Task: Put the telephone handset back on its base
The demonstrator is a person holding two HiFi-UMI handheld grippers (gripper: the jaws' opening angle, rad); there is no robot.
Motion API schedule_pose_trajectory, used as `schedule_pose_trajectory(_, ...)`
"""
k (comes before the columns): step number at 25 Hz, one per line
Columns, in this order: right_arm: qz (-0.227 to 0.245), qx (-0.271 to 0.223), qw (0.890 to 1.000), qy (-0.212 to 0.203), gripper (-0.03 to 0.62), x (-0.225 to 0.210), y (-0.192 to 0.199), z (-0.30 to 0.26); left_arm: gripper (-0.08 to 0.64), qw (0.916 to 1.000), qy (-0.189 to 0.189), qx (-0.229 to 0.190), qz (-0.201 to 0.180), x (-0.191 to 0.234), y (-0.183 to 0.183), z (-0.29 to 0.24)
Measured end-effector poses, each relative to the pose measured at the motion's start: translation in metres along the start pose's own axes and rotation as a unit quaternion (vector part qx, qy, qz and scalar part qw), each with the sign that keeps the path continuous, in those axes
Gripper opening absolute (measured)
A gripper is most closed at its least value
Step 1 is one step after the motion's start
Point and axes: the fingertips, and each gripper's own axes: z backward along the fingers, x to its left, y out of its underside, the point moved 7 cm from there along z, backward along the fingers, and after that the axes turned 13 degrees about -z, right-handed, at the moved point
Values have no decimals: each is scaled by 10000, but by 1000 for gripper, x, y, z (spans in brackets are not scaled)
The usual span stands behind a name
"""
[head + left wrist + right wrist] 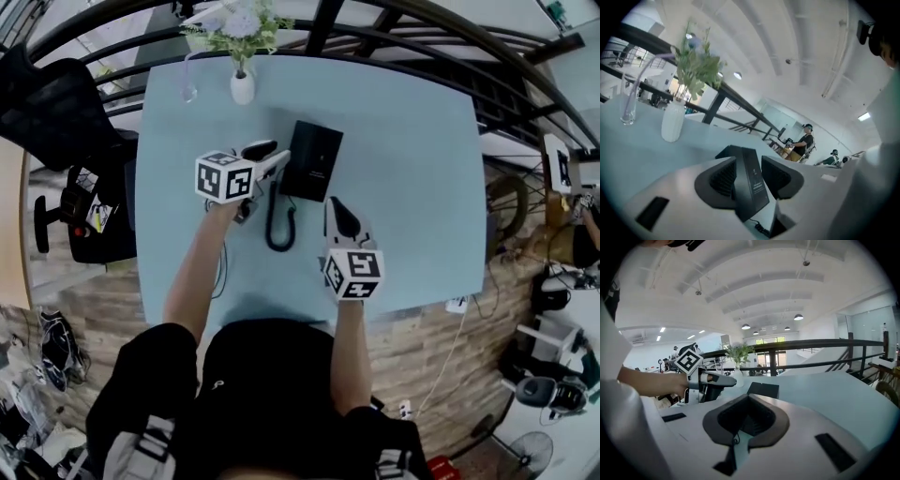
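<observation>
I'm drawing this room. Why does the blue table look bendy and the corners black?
Head view: the wide lens bows the edges of the pale blue table; left gripper view: black corners ring the picture; right gripper view: round ceiling lamps shine bright.

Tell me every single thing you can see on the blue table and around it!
table: one, light blue, centre of the head view
telephone: one, black, middle of the table
coiled cord: one, black, on the table by the telephone's near left corner
vase: one, white, table's far edge
flowers: one bunch, pale with green leaves, in the vase
glass: one, clear, left of the vase
office chair: one, black, beyond the table's left side
left gripper: one, white and black, open, just left of the telephone
right gripper: one, white and black, shut, right of the cord
</observation>
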Motion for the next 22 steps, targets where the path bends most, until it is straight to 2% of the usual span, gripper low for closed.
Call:
schedule_pose_trajectory(3,43,-274,9994,-197,-6,3,-19,5,160,9977,-348,-546,-217,-29,-27,30)
schedule_pose_trajectory(6,13,-598,9976,-344,-7,11,-44,5,140,9910,-805,-933,-515,-58,-50,66)
schedule_pose_trajectory(10,-10,-1083,9929,-499,-6,18,-80,10,22,9737,-1669,-1377,-717,-94,-66,102)
schedule_pose_trajectory(12,-74,-1287,9899,-585,-6,21,-91,18,17,9635,-2162,-1456,-613,-106,-62,119)
schedule_pose_trajectory(14,-123,-1493,9863,-696,-6,24,-102,28,2,9528,-2544,-1517,-666,-117,-61,131)
schedule_pose_trajectory(19,62,-1705,9823,-775,-6,32,-106,60,0,9355,-2745,-1865,-1215,-165,-66,138)
schedule_pose_trajectory(22,306,-1566,9842,-762,-6,33,-105,69,0,9299,-2847,-1881,-1375,-182,-66,136)
